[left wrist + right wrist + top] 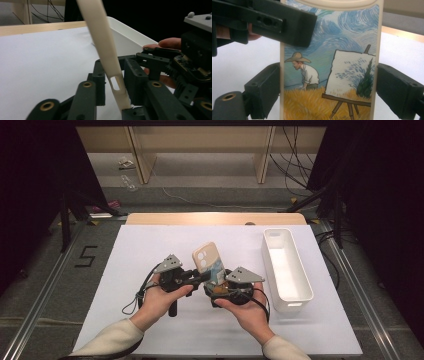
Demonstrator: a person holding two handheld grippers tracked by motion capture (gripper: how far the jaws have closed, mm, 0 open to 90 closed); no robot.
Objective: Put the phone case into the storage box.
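The white worktop [150, 255] is carrying a white bin [286, 270] at its right. Above its middle, a phone case [209, 262] is standing upright: the right hand-held gripper [220, 287] is pinching its side edges, and the left hand-held gripper [200, 279] is apparently pressing its faces.

Left gripper [200, 279] and right gripper [218, 285] meet mid-table, both clamped, forearms converging.

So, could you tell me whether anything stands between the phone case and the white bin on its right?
Nothing visible does. The phone case is held upright by both claws, and only bare white mat lies between it and the white bin, whose inside looks empty.
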